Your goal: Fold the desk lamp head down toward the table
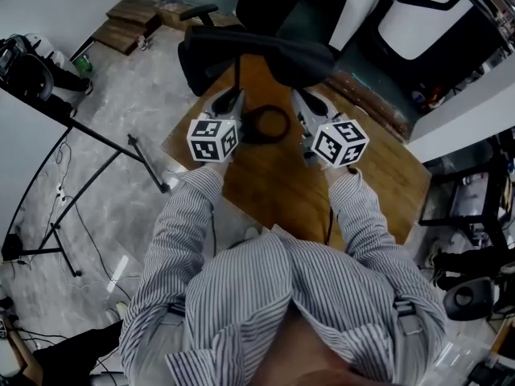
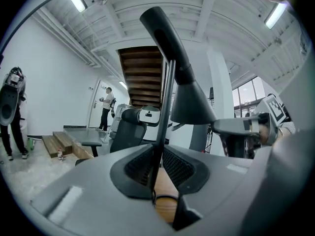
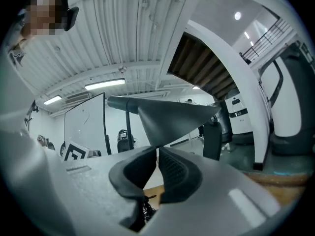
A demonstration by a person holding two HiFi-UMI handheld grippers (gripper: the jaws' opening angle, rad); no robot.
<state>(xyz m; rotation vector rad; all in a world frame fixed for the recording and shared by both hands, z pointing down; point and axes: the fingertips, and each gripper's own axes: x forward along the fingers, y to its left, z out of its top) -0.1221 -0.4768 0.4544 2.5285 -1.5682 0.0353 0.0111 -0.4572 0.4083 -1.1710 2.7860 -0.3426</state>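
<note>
A black desk lamp stands on the wooden table point(image 1: 282, 187), and its cone-shaped head point(image 1: 273, 55) lies roughly level above the far edge. In the head view my left gripper point(image 1: 234, 95) is at the lamp's thin upright pole point(image 1: 237, 75). The left gripper view shows that gripper point(image 2: 160, 163) shut on the pole point(image 2: 166, 107), which runs up between the pads. My right gripper point(image 1: 300, 95) is at the head's near rim. In the right gripper view, it point(image 3: 157, 163) pinches the lower edge of the shade point(image 3: 172, 117).
The lamp's black cable point(image 1: 269, 123) lies coiled on the table between the grippers. A black office chair point(image 1: 205, 22) stands beyond the table, with wooden steps point(image 1: 129, 18) behind it. Stand legs point(image 1: 105, 147) cross the floor on the left. A person point(image 2: 106, 109) stands far off.
</note>
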